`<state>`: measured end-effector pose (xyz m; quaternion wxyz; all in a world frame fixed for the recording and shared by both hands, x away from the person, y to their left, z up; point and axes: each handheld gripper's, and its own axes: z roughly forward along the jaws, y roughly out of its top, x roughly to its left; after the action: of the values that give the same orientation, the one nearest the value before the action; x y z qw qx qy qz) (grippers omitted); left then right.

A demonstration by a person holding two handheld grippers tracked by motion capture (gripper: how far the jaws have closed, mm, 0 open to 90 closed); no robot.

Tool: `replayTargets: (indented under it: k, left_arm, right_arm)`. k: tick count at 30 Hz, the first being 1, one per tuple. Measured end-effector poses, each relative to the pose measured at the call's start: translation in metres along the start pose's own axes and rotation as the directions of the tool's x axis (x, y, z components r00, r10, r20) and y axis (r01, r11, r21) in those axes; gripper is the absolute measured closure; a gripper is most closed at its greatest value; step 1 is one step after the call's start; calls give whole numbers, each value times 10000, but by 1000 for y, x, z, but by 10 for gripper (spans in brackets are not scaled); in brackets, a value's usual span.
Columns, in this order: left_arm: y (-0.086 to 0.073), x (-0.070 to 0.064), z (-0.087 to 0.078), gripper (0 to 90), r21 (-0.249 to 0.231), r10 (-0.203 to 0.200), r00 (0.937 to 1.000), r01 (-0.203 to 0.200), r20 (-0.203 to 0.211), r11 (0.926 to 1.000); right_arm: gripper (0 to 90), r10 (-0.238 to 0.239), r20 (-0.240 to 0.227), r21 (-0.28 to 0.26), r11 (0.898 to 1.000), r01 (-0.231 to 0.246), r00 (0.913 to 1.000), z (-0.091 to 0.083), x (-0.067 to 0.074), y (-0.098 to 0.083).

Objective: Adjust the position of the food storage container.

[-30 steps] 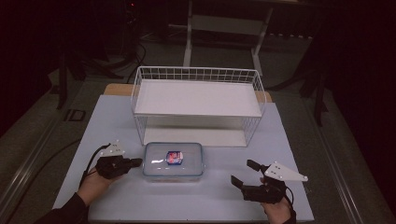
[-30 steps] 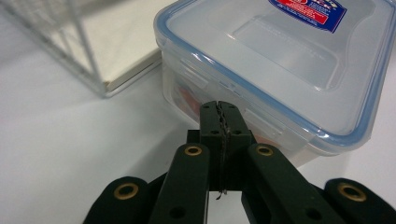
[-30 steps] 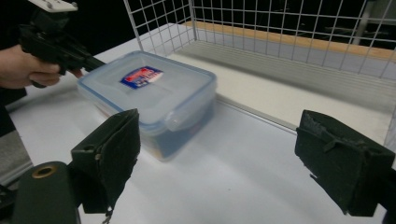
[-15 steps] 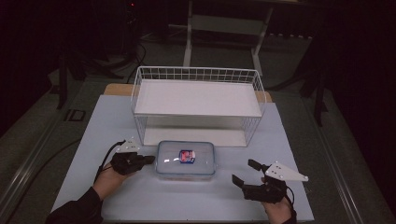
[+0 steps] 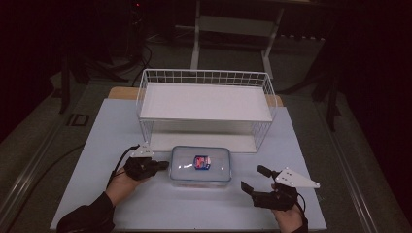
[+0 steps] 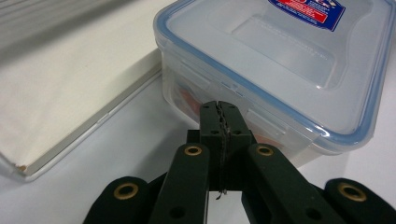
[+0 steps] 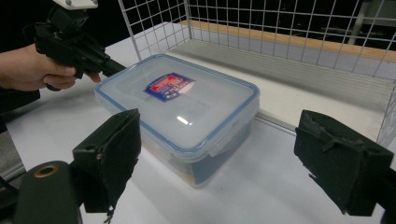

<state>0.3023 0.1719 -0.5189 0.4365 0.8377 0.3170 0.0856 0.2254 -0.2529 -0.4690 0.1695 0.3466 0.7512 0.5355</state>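
Container: A clear plastic container (image 5: 200, 166) with a blue-rimmed lid and a red-and-blue label lies flat on the pale surface (image 5: 97, 141), in the lower centre of the high view, just in front of the white wire rack (image 5: 206, 104).
Left gripper: The left gripper (image 5: 160, 166), held in a hand (image 5: 124, 180) at the lower left of the high view, points right at the container's left end. In the left gripper view its fingers (image 6: 210, 122) are pressed together with nothing between them, the tips right against the container's side wall below the lid rim; contact cannot be confirmed.
Right gripper: The right gripper (image 5: 251, 179) sits at the lower right of the high view, near the container's right end but apart from it. In the right gripper view its fingers (image 7: 112, 154) are spread wide and released, one at the lower left of the frame and one at the lower right, with the container lying beyond them at centre.
Rack: The wire rack stands in the middle of the high view with a white shelf board across its top; a white board lies flat beneath it, its edge just beside the container in the left gripper view.
Contents: Something reddish shows through the container's wall in the left gripper view, too blurred to identify.
Surroundings: Dark floor surrounds the surface.
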Motion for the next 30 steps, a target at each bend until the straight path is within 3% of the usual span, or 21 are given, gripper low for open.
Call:
replayTargets:
  k: [6,11,13,14,15,18,19,22,24,26,27,30]
  left_arm:
    - [3,-1,5,890,-33,-21,10000,21,2,10000]
    - [3,1,-5,806,-367,-247,9997,247,-1,9990]
    - [5,1,-12,702,-539,-399,9992,401,43,9977]
    - [5,1,-15,702,-627,-419,9991,420,34,9971]
    - [7,0,-23,596,-903,-606,9978,628,267,9939]
    - [10,-3,-31,421,-1169,-802,9958,848,438,9895]
    - [11,-7,-38,357,-1499,-818,9954,883,490,9848]
    - [14,-10,-42,133,-1518,-895,9926,1012,816,9832]
    - [14,-12,-46,97,-1706,-923,9930,1037,732,9799]
    - [15,-13,-48,4,-1831,-990,9919,1122,796,9767]
    - [17,-13,-49,3,-1834,-1188,9898,1316,789,9742]
    - [18,-13,-48,3,-1903,-1269,9887,1401,802,9717]
  right_arm:
    - [146,-23,-36,40,10000,23,10000,2,0,-1]
    - [146,10,-113,26,10000,-10,9999,2,0,-2]
    - [146,-101,-149,44,9999,101,9998,2,0,-2]
    - [146,-101,-149,44,9999,101,9998,2,0,-2]
    - [143,-226,-222,2,9997,226,9995,2,1,-1]
    - [142,-467,-110,-15,9989,467,9988,2,3,0]
    - [142,-509,-92,-93,9987,508,9987,1,4,0]
    - [141,-559,55,-164,9983,560,9984,1,4,1]
    - [139,-539,199,-247,9982,544,9983,0,4,1]
    - [138,-550,387,-371,9977,565,9977,-1,3,1]
    - [139,-586,493,-484,9970,610,9971,-3,3,1]
    - [138,-898,797,-584,9938,946,9928,-5,5,2]
